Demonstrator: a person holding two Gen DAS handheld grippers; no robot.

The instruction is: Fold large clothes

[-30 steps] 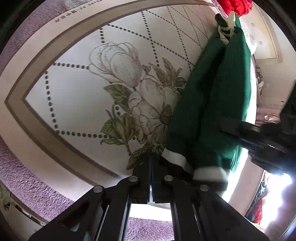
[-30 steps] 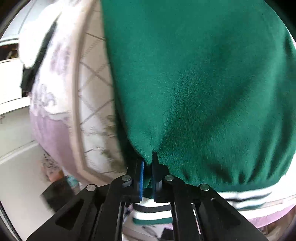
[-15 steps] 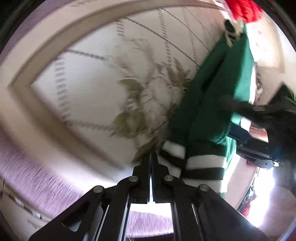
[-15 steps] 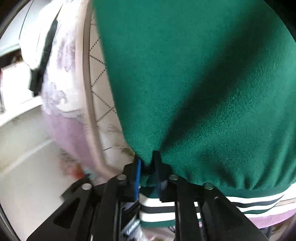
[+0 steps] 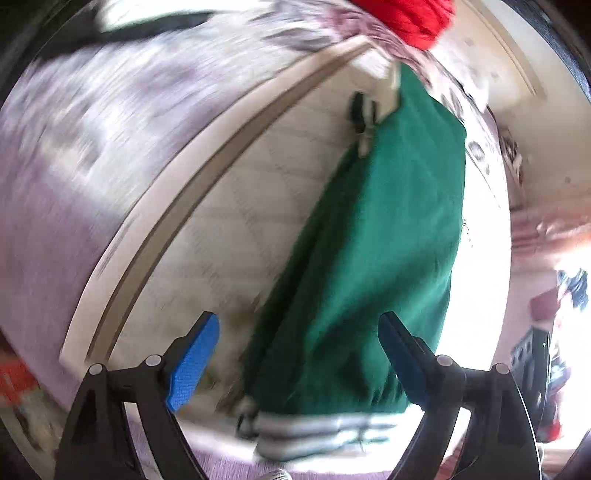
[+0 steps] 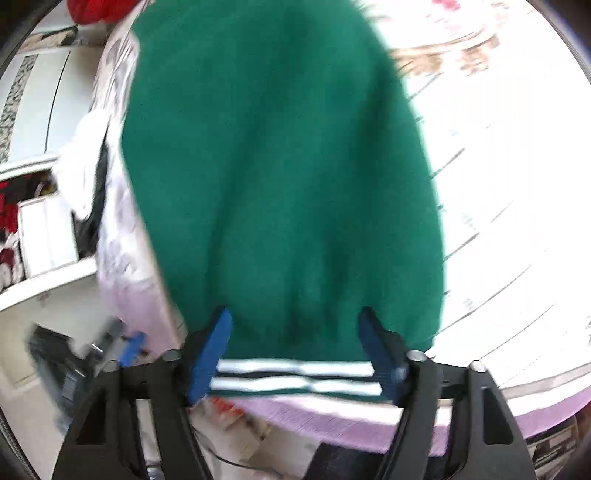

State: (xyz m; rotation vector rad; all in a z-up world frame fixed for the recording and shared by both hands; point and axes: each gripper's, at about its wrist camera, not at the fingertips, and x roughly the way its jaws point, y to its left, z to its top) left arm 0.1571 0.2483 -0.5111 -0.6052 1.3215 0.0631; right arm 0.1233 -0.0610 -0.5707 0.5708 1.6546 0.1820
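Observation:
A dark green sweater (image 5: 384, 251) with a white and dark striped hem (image 5: 325, 432) lies folded lengthwise on the cream patterned bedspread (image 5: 236, 206). My left gripper (image 5: 299, 354) is open above its near hem, holding nothing. In the right wrist view the same sweater (image 6: 280, 177) fills the middle, its striped hem (image 6: 295, 376) nearest me. My right gripper (image 6: 295, 350) is open over that hem, empty. Both views are motion blurred.
A lilac blanket (image 5: 55, 221) borders the bedspread. A red garment (image 5: 406, 14) lies at the bed's far end. White and dark clothes (image 6: 88, 162) hang at the bed's left edge, with white shelving (image 6: 40, 236) beyond.
Both grippers were shut on the green sweater; now both have opened and let it go. The sweater lies flat on the bed. Both cameras have pulled back and swung.

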